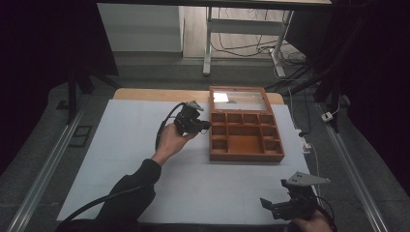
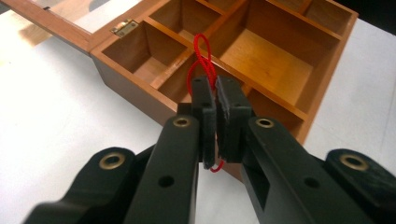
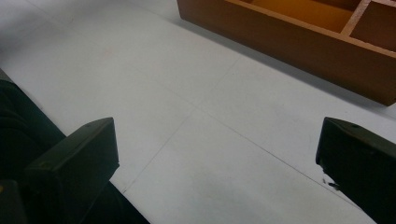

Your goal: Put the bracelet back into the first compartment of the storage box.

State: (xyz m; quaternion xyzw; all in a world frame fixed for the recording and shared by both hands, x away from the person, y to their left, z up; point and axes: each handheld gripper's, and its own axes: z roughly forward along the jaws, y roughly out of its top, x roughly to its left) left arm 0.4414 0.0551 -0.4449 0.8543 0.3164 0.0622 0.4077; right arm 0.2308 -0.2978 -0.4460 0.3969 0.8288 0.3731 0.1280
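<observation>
**Red string pinched at the edge of the wooden box**

High view: the left tool (image 1: 205, 125) sits at the left wall of the open wooden compartment box (image 1: 245, 155), which stands on the right far part of the white worktop (image 1: 130, 145) with its glazed lid (image 1: 239, 99) laid back on the far side. The right tool (image 1: 270, 207) rests low at the near right edge, well apart from the box.

Left gripper view: the left tool's pads are closed on a loop of thin red string (image 2: 201, 56). The loop stands up above the pads over the box's small left compartments, and a short end hangs out below them. The string looks very light, limp and thin. It will likely sag and swing, and may cling to the pads on release. Judging from this, a firm pinch near the middle of the loop, as now, suits it best. A dangling end could snag on a divider (image 2: 173, 33).

Right gripper view: the right tool's jaws stand wide apart with nothing between them, above bare worktop, the box's near wall (image 3: 299, 46) beyond.
</observation>
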